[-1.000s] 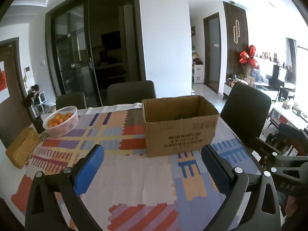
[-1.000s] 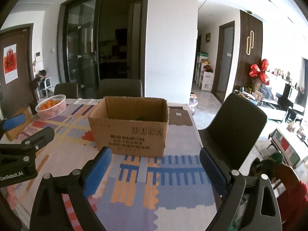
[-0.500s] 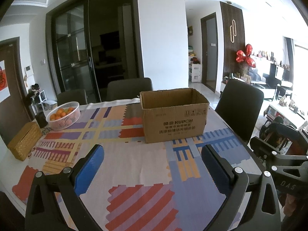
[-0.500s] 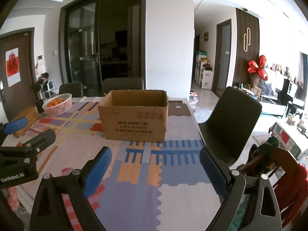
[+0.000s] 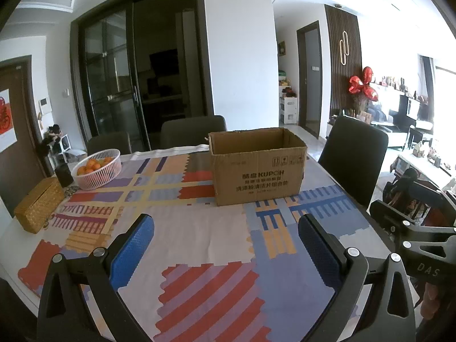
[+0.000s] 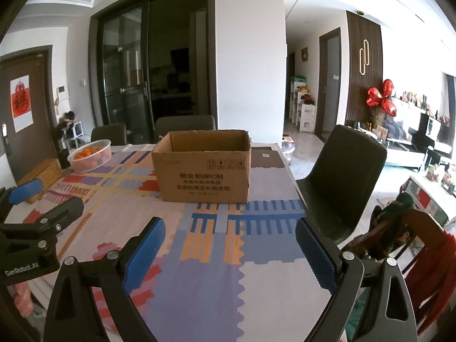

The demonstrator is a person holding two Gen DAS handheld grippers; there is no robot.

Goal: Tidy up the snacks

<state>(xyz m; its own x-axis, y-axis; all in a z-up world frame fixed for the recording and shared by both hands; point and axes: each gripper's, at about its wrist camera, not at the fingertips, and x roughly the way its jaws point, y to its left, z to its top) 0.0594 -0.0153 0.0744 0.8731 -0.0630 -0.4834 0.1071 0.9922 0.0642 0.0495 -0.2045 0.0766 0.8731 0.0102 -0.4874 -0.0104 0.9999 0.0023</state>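
An open brown cardboard box (image 5: 258, 168) printed KUPOH stands on the patterned tablecloth (image 5: 199, 245) at the far right of the table; it also shows in the right wrist view (image 6: 203, 168). Its inside is hidden from here. No loose snacks show on the table. My left gripper (image 5: 225, 245) is open and empty above the near part of the cloth, well short of the box. My right gripper (image 6: 229, 252) is open and empty, also well short of the box. The left gripper also shows at the left edge of the right wrist view (image 6: 37, 219).
A white basket of oranges (image 5: 97, 168) stands at the far left, with a small dark container (image 5: 64, 174) and a woven tissue box (image 5: 38, 203) near it. Dark chairs (image 5: 353, 156) ring the table. The table's right edge (image 6: 296, 193) drops to the floor.
Both grippers have pulled back and away from the box, which now looks smaller and farther. Both stay open and empty.
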